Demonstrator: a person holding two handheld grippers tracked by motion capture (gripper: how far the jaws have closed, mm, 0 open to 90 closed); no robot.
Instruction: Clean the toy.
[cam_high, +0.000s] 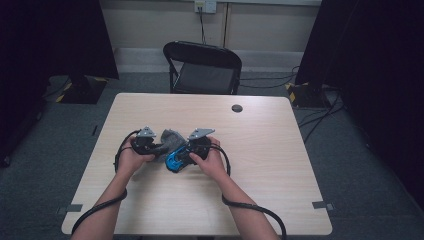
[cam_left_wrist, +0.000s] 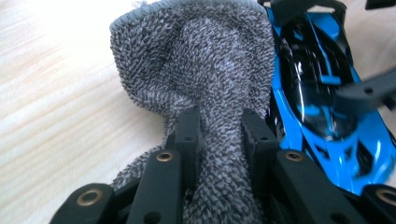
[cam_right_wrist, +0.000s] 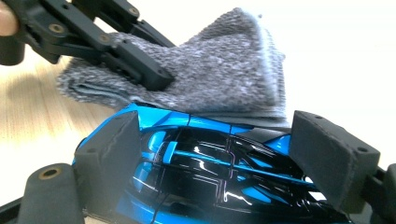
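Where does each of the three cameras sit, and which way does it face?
High view: above the person's side, looking forward and down on the table; both forearms, left gripper and right gripper show.
Left gripper view: rides the left gripper, looking along its jaws, shut on the grey cloth.
Right gripper view: rides the right gripper, jaws on either side of the blue toy car.
Shared: both gripper views show the cloth lying against the car.

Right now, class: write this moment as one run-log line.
left gripper: shut on cloth | right gripper: shut on toy car | cloth against car's side | table
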